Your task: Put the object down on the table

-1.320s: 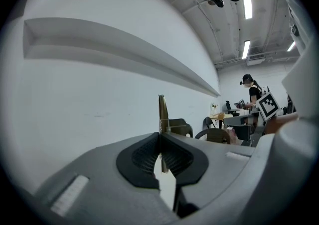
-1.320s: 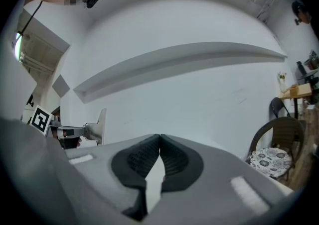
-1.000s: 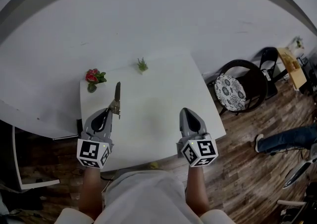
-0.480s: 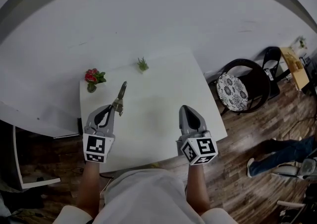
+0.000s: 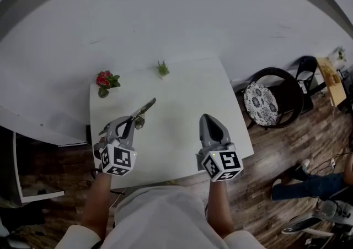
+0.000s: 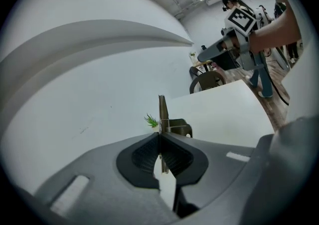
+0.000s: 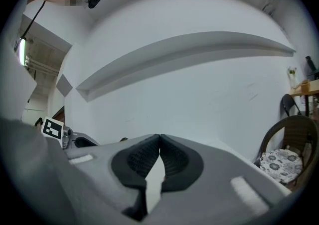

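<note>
A slim metal tool (image 5: 144, 109) with a spring hinge sticks out up and to the right from my left gripper (image 5: 134, 123), which is shut on its near end over the left part of the white table (image 5: 182, 91). In the left gripper view the tool (image 6: 163, 112) stands edge-on between the pressed pads, just past my left gripper (image 6: 160, 138). My right gripper (image 5: 207, 119) hovers over the table's right part, shut, with nothing between its pads; the right gripper view shows the right gripper (image 7: 159, 137) shut and empty.
A red flower pot (image 5: 105, 81) and a small green plant (image 5: 162, 69) stand at the table's far edge by the wall. A dark chair with a patterned cushion (image 5: 265, 99) stands right of the table. A person's legs (image 5: 300, 186) show on the wooden floor.
My left gripper has sunk and rolled, so the tool now slants up and right instead of straight ahead. The right gripper has barely shifted. The person on the floor has moved.
</note>
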A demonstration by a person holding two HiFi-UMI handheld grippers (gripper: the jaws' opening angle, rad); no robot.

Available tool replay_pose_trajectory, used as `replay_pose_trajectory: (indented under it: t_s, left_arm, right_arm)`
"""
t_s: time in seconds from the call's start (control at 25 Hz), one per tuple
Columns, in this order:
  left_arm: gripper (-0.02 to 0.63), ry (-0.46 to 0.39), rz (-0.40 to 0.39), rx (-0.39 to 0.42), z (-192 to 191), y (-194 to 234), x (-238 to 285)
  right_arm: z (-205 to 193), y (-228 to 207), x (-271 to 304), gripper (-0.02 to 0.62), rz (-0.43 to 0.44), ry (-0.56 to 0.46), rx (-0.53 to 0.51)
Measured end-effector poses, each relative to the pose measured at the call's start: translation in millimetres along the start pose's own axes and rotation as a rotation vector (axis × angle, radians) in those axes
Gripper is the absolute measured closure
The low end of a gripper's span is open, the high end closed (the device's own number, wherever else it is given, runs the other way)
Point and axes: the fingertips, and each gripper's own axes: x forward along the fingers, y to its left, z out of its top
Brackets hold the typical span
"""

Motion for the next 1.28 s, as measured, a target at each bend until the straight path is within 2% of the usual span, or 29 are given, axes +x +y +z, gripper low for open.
replay_pose_trajectory:
  t_s: [0.28,0.72,1.08,1.28]
  left_arm:
    - [0.592,0.087,-0.062,0.135,-21.0,-25.6,16.5]
    - [0.591,0.186,-0.142,0.265,-59.4,-61.8,40.5]
    - [0.591,0.256,-0.203,0.336,-85.0,-82.7,57.6]
    - [0.591,0.286,-0.234,0.344,-95.6,-93.4,65.1]
  right_arm:
    - [-2.5,-0.9,0.9,0.592,0.005,0.009,-0.003]
    - [-6.9,-1.2,-0.1,0.592,0.005,0.023,-0.005]
    - [-10.7,-1.6,2.5,0.592,0.015,0.039,-0.006]
    - [-12.5,-6.7,-1.2,0.592,0.011,0.045,-0.002]
